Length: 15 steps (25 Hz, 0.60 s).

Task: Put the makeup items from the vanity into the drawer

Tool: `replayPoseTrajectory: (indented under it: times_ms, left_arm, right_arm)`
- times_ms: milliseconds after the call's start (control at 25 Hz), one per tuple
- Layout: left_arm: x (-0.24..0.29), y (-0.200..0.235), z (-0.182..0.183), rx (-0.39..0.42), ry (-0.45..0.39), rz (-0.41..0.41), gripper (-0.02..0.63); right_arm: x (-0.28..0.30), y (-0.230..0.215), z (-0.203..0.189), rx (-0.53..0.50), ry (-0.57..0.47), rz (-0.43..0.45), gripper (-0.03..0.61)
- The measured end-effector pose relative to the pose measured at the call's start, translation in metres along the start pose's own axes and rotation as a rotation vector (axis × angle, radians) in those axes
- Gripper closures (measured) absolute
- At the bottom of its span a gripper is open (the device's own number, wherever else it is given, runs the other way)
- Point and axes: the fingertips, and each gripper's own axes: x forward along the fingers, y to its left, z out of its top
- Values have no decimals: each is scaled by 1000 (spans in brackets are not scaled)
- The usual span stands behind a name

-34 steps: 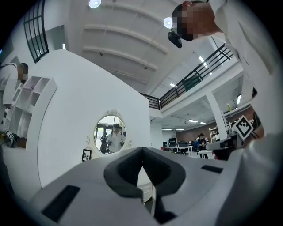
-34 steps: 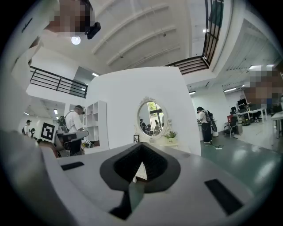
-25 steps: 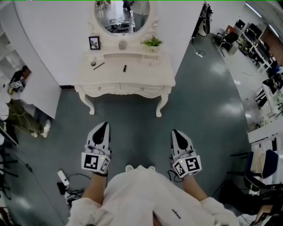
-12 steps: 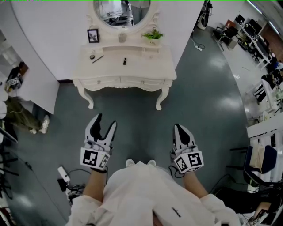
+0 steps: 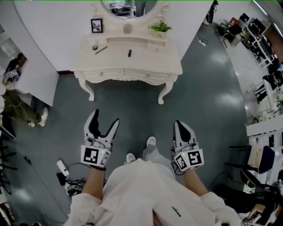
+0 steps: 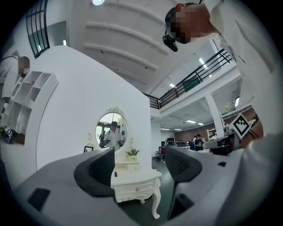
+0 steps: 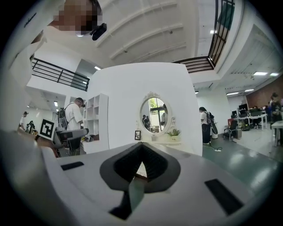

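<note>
Nearest the camera, the person in a white top holds both tools out over the grey-green floor [image 5: 132, 112], one shoe [image 5: 151, 141] stepping forward between them. The left hand-held gripper [image 5: 105, 118] is released: its jaws have just been opening and now stand wide apart with nothing between them, the distant furniture showing through the gap in the left gripper view. The right hand-held gripper [image 5: 181, 125] is clenched, its jaws closed together on nothing.

Both point toward the white bench [image 5: 150, 59], which stands well apart from them against the white wall. Its two drawer fronts [image 5: 104, 74] are closed. On the benchtop lie the makeup items: a small round compact [image 5: 94, 47] at the left, a thin dark pencil [image 5: 101, 50] slanted just beside it, and a short black tube [image 5: 129, 53] near the middle.

Behind them, on the raised back shelf, stand a framed picture [image 5: 96, 25], a small cup [image 5: 128, 28] and a potted plant [image 5: 160, 27], below the oval mirror [image 5: 128, 6].
</note>
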Motion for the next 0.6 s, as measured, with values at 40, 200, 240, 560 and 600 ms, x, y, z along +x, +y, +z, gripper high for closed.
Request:
replayPoseTrajectory:
  times_ms: [40, 200, 240, 560, 600]
  left_arm:
    - [3, 3, -2, -3, 0, 3, 272]
    - [22, 11, -6, -9, 2, 7, 272]
    - [27, 12, -6, -5, 5, 6, 272]
    - [100, 21, -13, 19, 14, 8, 272]
    - [113, 22, -14, 21, 19, 5, 272]
  right_arm:
    - [5, -1, 0, 0, -4, 3, 562]
    - [25, -14, 4, 33, -28, 2, 562]
    - [30, -17, 5, 39, -33, 5, 563]
    - [85, -61, 3, 39, -27, 54, 563]
    - [93, -69, 4, 42, -26, 59, 563]
